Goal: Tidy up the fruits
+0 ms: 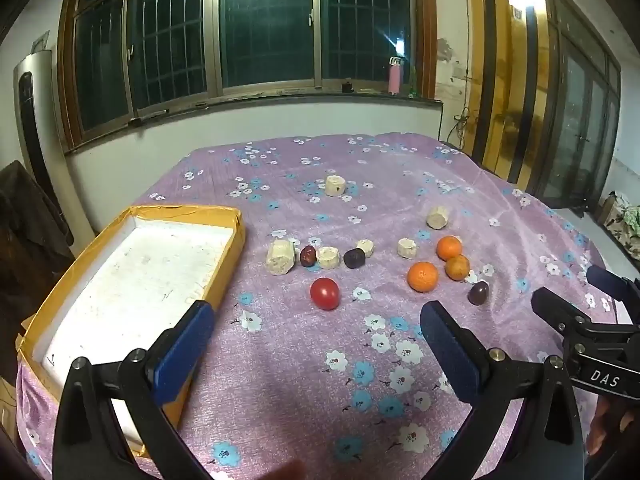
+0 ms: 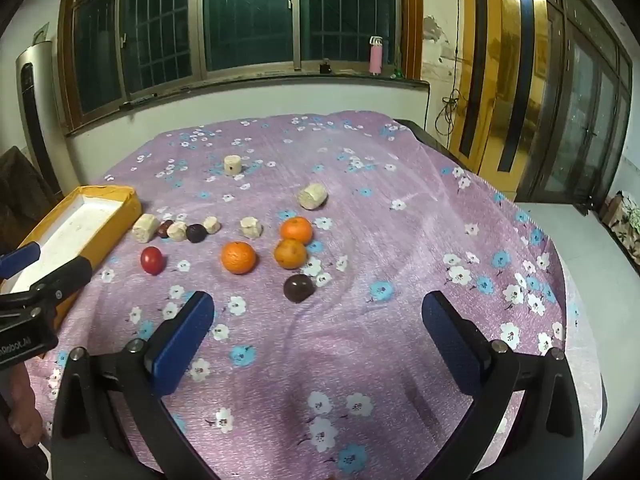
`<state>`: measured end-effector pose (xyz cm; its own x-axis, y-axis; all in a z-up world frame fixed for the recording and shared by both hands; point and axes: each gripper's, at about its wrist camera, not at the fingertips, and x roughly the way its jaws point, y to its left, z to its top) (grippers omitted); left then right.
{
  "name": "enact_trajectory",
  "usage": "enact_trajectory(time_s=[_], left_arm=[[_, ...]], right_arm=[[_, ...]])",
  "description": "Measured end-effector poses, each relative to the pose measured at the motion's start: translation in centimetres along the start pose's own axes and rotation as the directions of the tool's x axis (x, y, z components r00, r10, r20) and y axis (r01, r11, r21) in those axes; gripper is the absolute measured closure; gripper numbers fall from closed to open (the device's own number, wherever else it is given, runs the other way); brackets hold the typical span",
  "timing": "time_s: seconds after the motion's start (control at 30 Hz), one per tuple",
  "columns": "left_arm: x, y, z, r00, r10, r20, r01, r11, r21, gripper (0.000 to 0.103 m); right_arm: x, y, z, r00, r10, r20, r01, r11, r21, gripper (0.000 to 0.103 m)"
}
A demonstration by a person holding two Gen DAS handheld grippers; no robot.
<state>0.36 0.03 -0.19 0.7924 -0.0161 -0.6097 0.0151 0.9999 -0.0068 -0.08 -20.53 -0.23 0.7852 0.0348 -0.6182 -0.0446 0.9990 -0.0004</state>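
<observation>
Fruit lies scattered on a purple flowered cloth (image 1: 280, 360). A red tomato (image 1: 325, 293) (image 2: 152, 260), three oranges (image 1: 422, 276) (image 2: 238, 257), a dark plum (image 1: 478, 293) (image 2: 298, 288), another plum (image 1: 354, 258), a red date (image 1: 307, 256) and several pale cut chunks (image 1: 280, 257) (image 2: 312, 196) are in view. An empty yellow box with a white inside (image 1: 132, 276) (image 2: 76, 224) sits at the left. My left gripper (image 1: 316, 324) is open and empty, short of the tomato. My right gripper (image 2: 318, 314) is open and empty, just short of the dark plum.
The cloth's right edge (image 2: 560, 264) drops off to the floor. A wall with a windowsill (image 1: 280, 96) and a pink bottle (image 1: 394, 76) stands behind. A tall grey appliance (image 1: 32, 120) is at the left.
</observation>
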Motion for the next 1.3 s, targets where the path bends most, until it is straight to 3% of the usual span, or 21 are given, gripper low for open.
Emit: enact_trajectory(time_s=[0.1,0.17,0.47,1.3], left_arm=[[0.0,0.9,0.3,1.000,-0.024,0.003,0.024,0.999,-0.032,0.000],[-0.7,0.8,0.2,0.999,0.003,0.033,-0.003,1.000,-0.011,0.000],[-0.7,1.3,-0.8,1.000,0.010,0.019,-0.010,1.000,-0.025,0.000],[-0.1,2.3,-0.8,0.999,0.032,-0.020,-0.033,0.998,-0.056,0.000]], right_arm=[[-0.1,0.1,-0.3,1.000,0.004,0.004,-0.004,1.000,0.001,0.000],[0.0,0.3,0.2,1.000,0.016,-0.006,-0.016,1.000,-0.013,0.000],[-1.5,1.0,-0.8,0.999,0.035,0.033,-0.034,0.999,-0.009,0.000],[-1.3,1.0,-1.5,0.999,0.045,-0.002,-0.045,0.999,-0.009,0.000]])
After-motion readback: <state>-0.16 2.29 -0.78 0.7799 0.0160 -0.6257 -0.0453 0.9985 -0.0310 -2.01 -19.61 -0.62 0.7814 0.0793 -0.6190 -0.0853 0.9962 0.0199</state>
